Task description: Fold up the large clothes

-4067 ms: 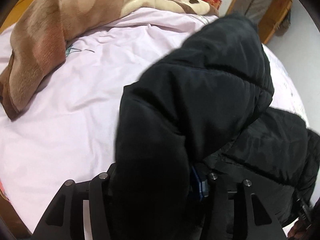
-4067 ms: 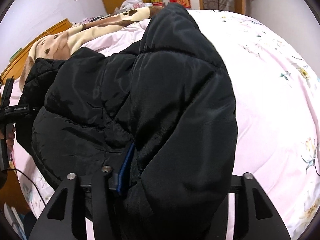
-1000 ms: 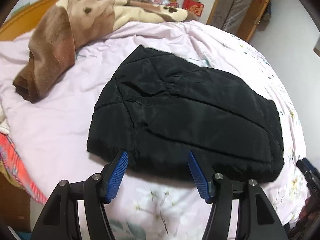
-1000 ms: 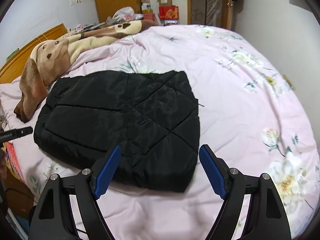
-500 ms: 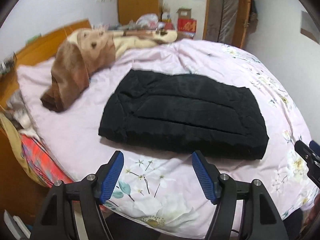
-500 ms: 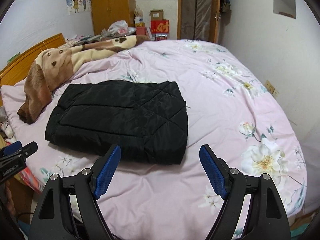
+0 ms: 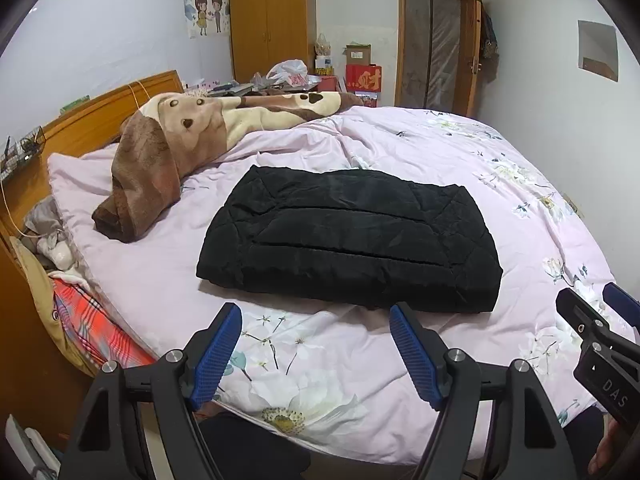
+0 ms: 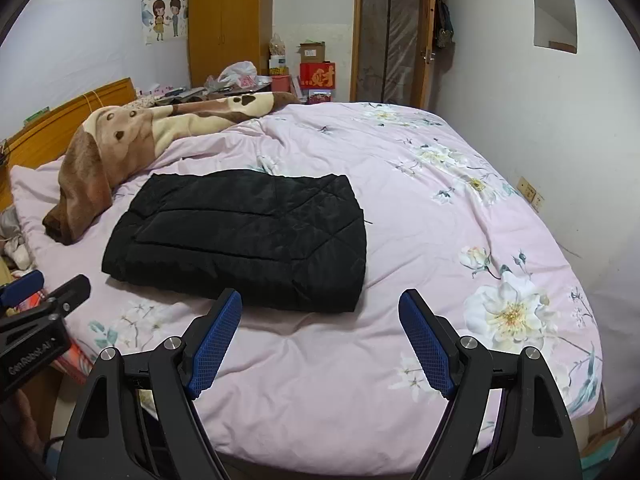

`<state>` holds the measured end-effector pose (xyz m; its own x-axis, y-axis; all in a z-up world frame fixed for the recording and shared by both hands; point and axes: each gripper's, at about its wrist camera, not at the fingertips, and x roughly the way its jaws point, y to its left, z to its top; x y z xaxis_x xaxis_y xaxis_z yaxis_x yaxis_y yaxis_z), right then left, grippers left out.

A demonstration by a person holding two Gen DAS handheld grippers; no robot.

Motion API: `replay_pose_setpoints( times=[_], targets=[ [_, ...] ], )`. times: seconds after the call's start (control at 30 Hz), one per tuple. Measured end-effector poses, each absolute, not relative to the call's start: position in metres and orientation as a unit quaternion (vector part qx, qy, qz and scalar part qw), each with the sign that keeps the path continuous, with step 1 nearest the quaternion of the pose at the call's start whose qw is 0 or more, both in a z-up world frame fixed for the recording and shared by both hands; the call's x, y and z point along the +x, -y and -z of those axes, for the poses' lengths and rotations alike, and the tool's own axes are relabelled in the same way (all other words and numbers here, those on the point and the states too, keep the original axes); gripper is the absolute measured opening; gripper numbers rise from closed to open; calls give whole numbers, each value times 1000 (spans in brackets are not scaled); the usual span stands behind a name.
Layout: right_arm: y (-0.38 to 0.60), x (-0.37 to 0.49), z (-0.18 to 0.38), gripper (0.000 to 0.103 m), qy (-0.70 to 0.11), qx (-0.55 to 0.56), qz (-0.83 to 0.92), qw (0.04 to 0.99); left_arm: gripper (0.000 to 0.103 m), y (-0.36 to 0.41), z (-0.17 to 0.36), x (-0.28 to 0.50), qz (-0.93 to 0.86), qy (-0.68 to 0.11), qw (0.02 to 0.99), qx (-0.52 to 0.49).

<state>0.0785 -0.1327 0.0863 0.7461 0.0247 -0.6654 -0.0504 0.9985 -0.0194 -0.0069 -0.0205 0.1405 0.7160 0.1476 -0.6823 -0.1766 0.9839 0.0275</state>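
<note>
Nearest the lens in the left wrist view, the left tool point(image 7: 314, 350) has its blue ribbed pads point(image 7: 216, 350) standing well apart with nothing between them; its jaws have just been opening wider. The right tool point(image 8: 320, 338) is likewise spread wide and holds nothing, hanging over the near edge of the bed. At the right edge of the left view the body of the right tool carries the letters "DAS"; at the left edge of the right view the body of the left tool reads "GenRobot.AI". Beyond both tools, the black quilted padded jacket point(image 7: 352, 240) lies folded into a flat rectangle on the pale pink flower-printed duvet point(image 7: 460, 152), clear of either tool. Just beside its far left corner lies a rumpled brown and cream plush blanket with a bear face point(image 7: 176, 140), running along the orange wooden headboard point(image 7: 100, 116). Farther back stand a tall orange wooden wardrobe point(image 7: 272, 20), a red box with a gold Chinese character point(image 7: 363, 78), a wooden door frame point(image 7: 436, 40), and a cartoon couple sticker point(image 7: 208, 10) on the wall.
</note>
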Motion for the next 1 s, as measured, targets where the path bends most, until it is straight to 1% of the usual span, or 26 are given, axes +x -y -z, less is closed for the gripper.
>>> replay_pose_setpoints(
  times=[0.3, 1.0],
  targets=[
    [127, 67, -88, 81, -347, -20, -24, 937, 76, 22, -142, -15, -84, -361, 929, -22],
    [121, 60, -84, 81, -356, -22, -26, 934, 76, 24, -135, -21, -84, -367, 926, -24]
  ],
)
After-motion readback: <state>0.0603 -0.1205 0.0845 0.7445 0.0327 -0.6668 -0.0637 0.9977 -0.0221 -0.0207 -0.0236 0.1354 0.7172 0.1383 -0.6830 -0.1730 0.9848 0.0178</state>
